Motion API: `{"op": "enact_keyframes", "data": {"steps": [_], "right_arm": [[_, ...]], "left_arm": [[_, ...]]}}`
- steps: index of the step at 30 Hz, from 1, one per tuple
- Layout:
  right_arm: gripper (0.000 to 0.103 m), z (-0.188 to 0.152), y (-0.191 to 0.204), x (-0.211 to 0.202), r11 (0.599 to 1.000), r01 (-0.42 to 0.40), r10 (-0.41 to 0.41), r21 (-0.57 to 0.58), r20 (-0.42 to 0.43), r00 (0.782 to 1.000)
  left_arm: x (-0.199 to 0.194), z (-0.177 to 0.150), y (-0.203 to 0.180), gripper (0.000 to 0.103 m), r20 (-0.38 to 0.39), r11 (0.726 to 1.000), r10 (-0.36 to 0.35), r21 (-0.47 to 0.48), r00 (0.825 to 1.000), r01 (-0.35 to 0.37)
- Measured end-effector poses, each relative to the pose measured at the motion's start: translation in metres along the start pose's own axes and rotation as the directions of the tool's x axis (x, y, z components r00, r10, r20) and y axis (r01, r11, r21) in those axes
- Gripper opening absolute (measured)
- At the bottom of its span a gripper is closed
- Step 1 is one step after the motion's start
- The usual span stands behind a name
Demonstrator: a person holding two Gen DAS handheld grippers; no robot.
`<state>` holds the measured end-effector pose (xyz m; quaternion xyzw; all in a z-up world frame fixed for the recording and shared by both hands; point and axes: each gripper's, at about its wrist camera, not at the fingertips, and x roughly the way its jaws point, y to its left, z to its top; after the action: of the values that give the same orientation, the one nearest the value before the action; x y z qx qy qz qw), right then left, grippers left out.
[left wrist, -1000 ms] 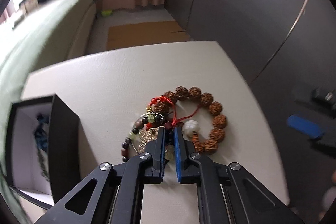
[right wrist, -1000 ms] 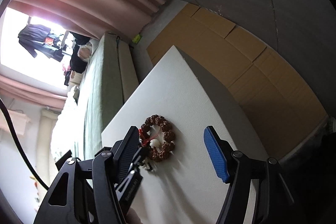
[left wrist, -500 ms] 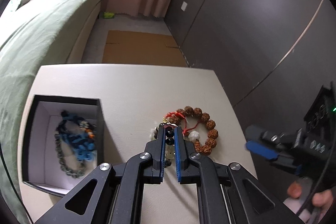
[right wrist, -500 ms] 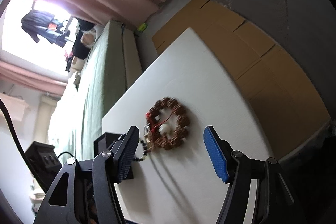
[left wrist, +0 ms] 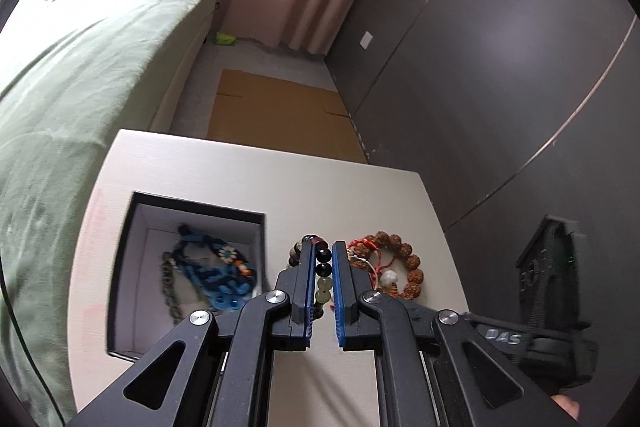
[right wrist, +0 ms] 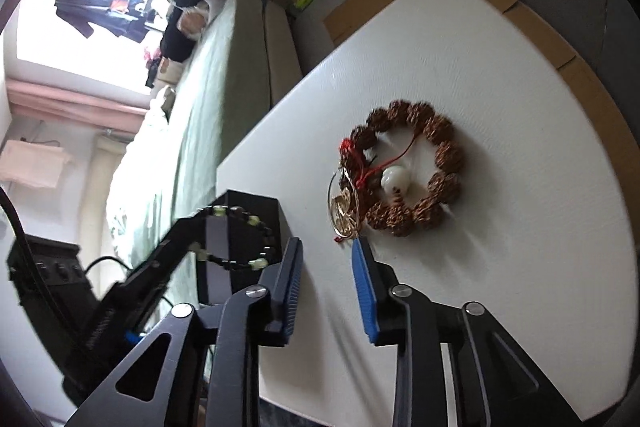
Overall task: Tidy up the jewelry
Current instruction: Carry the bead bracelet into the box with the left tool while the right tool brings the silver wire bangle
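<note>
My left gripper (left wrist: 321, 247) is shut on a dark and pale green bead bracelet (left wrist: 323, 270) and holds it above the white table (left wrist: 248, 171); the bracelet also shows hanging in the right wrist view (right wrist: 240, 239). A black jewelry box (left wrist: 192, 267) with a white lining sits to its left, holding a blue woven bracelet (left wrist: 220, 279) and a dark chain. A brown seed-bead bracelet (right wrist: 416, 171) with a red cord, a white bead and a gold hoop lies on the table, to the right of my left gripper (left wrist: 396, 267). My right gripper (right wrist: 326, 245) is partly open and empty, just short of it.
A green bed (left wrist: 80, 75) runs along the table's left side. Cardboard (left wrist: 276, 115) lies on the floor past the far edge. A dark grey wall (left wrist: 500, 75) stands to the right. The right gripper's body (left wrist: 552, 287) shows at the table's right edge.
My left gripper has lifted the dark bead bracelet off the pile and risen. My right gripper has narrowed its jaws and moved closer to the brown bracelet.
</note>
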<state>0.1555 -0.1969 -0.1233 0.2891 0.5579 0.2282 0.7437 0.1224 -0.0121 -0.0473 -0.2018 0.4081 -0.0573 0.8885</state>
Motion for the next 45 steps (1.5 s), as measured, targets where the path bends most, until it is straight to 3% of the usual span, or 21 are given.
{"op": "enact_keyframes", "data": {"steps": [7, 15, 22, 35, 45], "right_arm": [[0.019, 0.001, -0.003, 0.026, 0.998, 0.056, -0.056, 0.019, -0.031, 0.998], [0.016, 0.002, 0.002, 0.035, 0.991, 0.132, -0.132, 0.003, 0.001, 0.991], [0.005, 0.002, 0.002, 0.036, 0.987, 0.154, -0.155, 0.036, 0.025, 0.988], [0.004, -0.010, 0.031, 0.003, 0.997, 0.056, -0.050, -0.050, 0.110, 0.993], [0.004, -0.025, 0.065, 0.003, 0.989, -0.034, 0.049, -0.145, 0.101, 0.994]], "left_arm": [[-0.014, 0.006, 0.023, 0.008, 0.016, 0.999, -0.001, -0.034, 1.000, 0.002], [-0.019, 0.010, 0.034, 0.008, 0.021, 0.999, -0.006, -0.053, 1.000, 0.007], [-0.021, 0.009, 0.038, 0.008, 0.023, 0.998, -0.006, -0.062, 1.000, 0.007], [-0.048, 0.007, 0.050, 0.008, 0.071, 0.996, 0.012, -0.089, 0.997, -0.006], [-0.053, 0.008, 0.065, 0.008, 0.068, 0.993, 0.024, -0.117, 0.997, -0.016]]}}
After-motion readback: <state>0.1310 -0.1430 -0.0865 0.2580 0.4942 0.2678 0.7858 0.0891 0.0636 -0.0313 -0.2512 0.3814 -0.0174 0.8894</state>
